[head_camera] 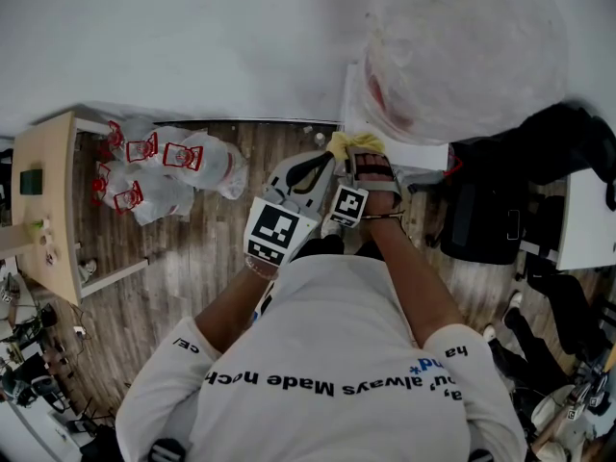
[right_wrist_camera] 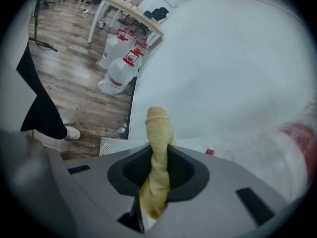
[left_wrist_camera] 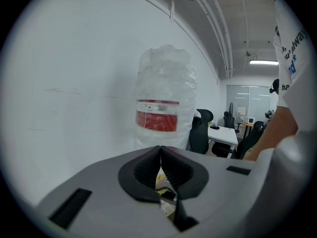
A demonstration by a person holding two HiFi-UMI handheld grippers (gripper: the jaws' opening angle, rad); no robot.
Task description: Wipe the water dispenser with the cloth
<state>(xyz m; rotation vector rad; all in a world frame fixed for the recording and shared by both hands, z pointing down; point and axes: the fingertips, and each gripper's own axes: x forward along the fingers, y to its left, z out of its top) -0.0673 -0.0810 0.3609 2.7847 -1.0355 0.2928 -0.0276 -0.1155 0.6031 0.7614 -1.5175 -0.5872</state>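
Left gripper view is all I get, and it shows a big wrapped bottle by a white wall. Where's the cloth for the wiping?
Observer: The right tongs are shut on a yellow cloth, which sticks out past their tips.
Visitor: Is it near the machine?
Observer: In the head view the cloth sits at the near edge of the white dispenser; whether it touches, I cannot tell.
Visitor: Anything else around?
Observer: Spare water bottles with red labels sit on the wooden floor to the person's left, beside a light wooden table.
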